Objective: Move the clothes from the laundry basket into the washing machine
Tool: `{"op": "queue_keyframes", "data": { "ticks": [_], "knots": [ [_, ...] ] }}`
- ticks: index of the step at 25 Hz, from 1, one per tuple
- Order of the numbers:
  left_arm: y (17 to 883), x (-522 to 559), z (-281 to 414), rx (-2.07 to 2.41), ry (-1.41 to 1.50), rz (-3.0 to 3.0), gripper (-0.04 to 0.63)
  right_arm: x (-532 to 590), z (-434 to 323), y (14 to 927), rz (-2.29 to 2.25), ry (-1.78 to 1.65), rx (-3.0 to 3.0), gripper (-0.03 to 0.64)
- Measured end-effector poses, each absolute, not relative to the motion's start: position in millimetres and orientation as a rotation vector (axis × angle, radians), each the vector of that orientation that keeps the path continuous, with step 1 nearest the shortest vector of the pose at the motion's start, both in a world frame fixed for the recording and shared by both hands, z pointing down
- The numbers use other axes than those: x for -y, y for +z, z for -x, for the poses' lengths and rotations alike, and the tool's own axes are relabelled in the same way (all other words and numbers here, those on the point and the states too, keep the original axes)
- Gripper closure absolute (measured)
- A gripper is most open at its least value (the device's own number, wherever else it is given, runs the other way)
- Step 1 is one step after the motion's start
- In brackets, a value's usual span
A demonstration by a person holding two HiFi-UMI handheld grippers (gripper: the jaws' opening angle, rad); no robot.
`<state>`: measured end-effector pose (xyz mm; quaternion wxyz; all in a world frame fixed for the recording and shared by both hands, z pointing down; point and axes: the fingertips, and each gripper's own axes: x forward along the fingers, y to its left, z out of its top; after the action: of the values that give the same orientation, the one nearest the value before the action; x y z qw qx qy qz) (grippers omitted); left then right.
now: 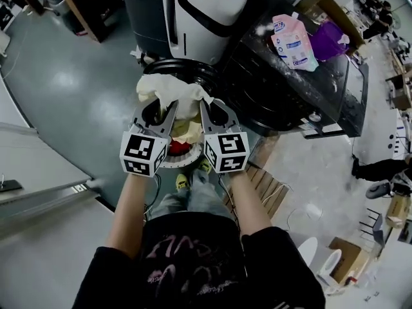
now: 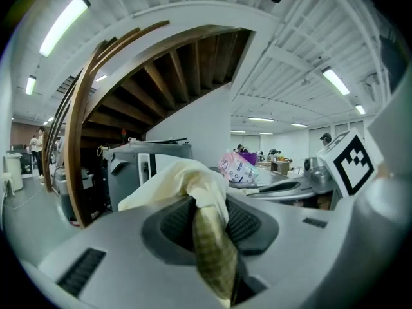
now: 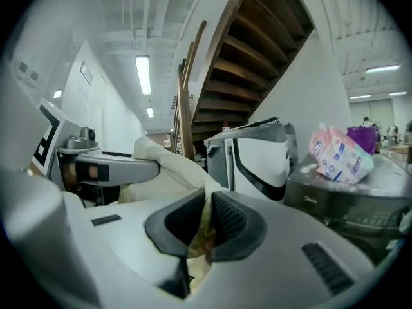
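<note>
Grey-green workshop floor [image 1: 77, 89] forms the background, with a white-and-grey machine [image 1: 206, 11] and a dark appliance [image 1: 277, 89] ahead; a pink detergent pouch [image 1: 293, 40] lies on the dark appliance. Which of the two is the washing machine cannot be told.

Left tool [image 1: 161, 108] and right tool [image 1: 212, 108] are held side by side at chest height, each clamped on the same pale cream garment [image 1: 170, 90]. In the left gripper view the fabric [image 2: 187, 179] is pinched between the ribbed pads and bunches above them. In the right gripper view a thinner fold [image 3: 161, 163] is trapped between nearly closed pads.

Two grips spread the load and keep the loose cloth from trailing (a single pinch would probably let it sag). The garment hangs directly above the laundry basket [image 1: 168, 163], where a red item [image 1: 179, 148] remains. Transfer to the machine is not yet made.
</note>
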<state>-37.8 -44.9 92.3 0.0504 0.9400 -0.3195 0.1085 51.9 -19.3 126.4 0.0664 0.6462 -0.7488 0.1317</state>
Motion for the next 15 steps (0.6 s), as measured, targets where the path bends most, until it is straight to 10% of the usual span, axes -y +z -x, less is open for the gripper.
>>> {"op": "queue_keyframes", "data": {
  "ticks": [15],
  "knots": [
    [-25.5, -34.8, -142.7, 0.450, 0.087, -3.215, 0.476, -86.6, -221.6, 5.2, -2.407, 0.135, 1.975, 0.589]
  ]
}}
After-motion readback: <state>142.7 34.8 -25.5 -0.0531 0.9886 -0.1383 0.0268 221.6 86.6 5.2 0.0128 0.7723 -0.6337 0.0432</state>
